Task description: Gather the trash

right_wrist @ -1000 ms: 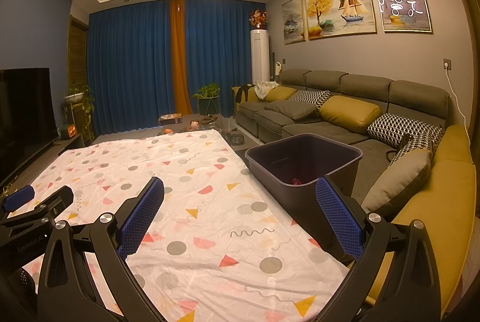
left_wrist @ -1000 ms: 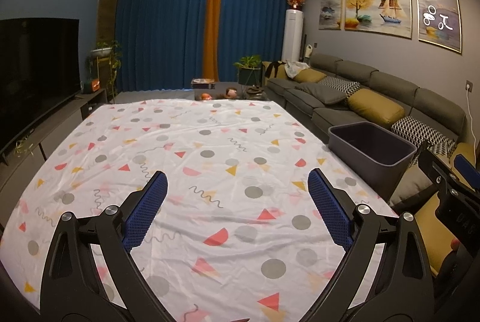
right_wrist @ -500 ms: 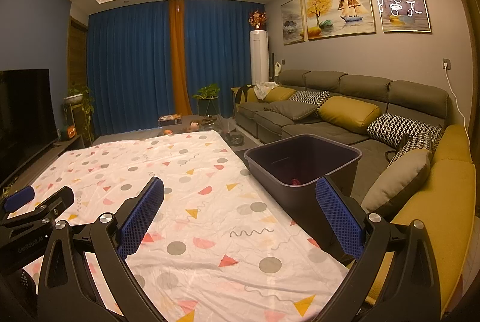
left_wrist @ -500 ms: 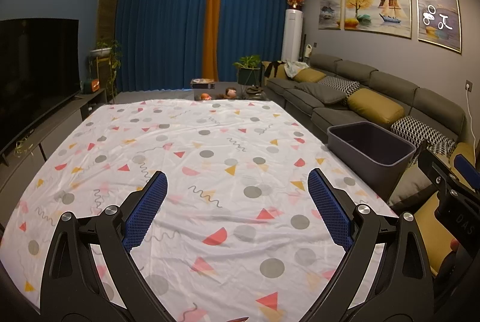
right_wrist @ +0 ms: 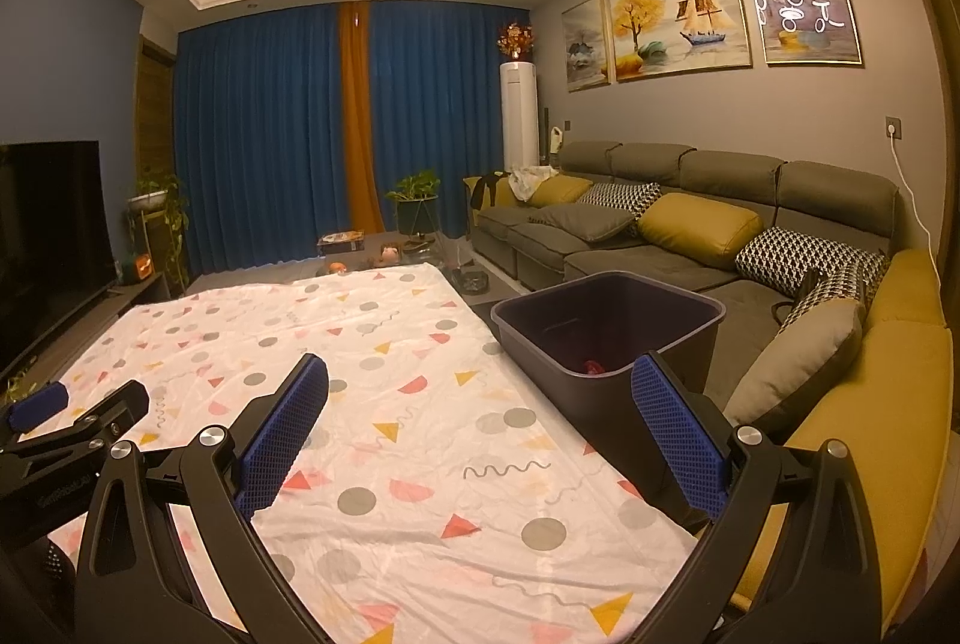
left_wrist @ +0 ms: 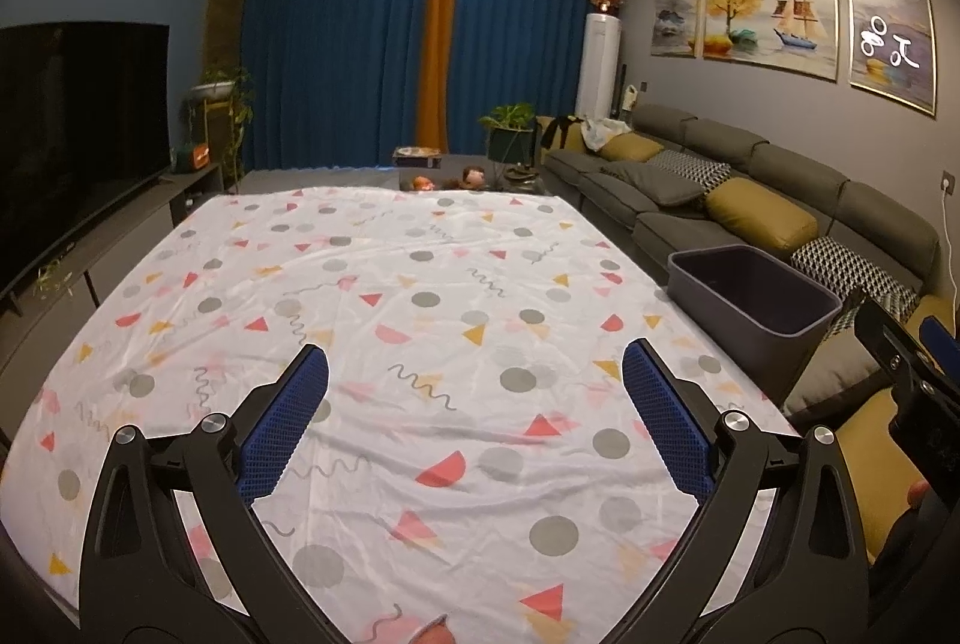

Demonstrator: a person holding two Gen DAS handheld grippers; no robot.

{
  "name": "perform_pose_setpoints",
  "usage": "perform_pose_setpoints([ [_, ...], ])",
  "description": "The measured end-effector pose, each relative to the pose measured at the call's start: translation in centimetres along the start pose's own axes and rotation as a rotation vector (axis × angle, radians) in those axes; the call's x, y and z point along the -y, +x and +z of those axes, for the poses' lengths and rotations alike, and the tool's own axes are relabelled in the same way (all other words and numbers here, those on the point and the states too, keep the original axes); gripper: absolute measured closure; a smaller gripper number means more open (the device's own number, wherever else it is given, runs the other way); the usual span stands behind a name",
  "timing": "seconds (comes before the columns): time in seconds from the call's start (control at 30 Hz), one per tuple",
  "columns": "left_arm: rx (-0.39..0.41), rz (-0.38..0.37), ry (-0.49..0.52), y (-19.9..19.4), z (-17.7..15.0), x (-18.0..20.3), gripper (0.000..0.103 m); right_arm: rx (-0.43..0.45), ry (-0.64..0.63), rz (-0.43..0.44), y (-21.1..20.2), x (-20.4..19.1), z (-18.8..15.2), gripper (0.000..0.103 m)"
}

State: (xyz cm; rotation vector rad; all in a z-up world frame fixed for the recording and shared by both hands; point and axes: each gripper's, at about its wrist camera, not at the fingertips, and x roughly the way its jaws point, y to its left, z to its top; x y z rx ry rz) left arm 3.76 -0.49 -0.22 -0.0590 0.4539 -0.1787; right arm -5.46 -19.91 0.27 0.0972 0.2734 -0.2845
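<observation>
Left wrist view: your left gripper [left_wrist: 474, 380] hangs spread wide over the patterned cloth [left_wrist: 390, 296], holding nothing. Right wrist view: your right gripper [right_wrist: 480, 392] is spread too; red trash [right_wrist: 593, 367] lies inside the dark bin [right_wrist: 678, 338] beside the cloth.

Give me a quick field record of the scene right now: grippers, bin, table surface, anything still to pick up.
left gripper: open, holding nothing, above the cloth
right gripper: open, holding nothing, pointing toward the bin's near corner
bin: dark grey, open top, at the table's right edge beside the sofa
bin contents: one small red item at the bottom; rest in shadow
patterned cloth: covers the table, no loose trash visible on it
</observation>
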Motion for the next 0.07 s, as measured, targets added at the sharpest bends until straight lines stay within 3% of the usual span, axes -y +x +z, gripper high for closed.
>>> perform_pose_setpoints([
  [0.07, 0.002, 0.008, -0.006, 0.00, 0.05, -0.23, 0.006, 0.000, 0.001, 0.001, -0.01, 0.01, 0.00, 0.005],
])
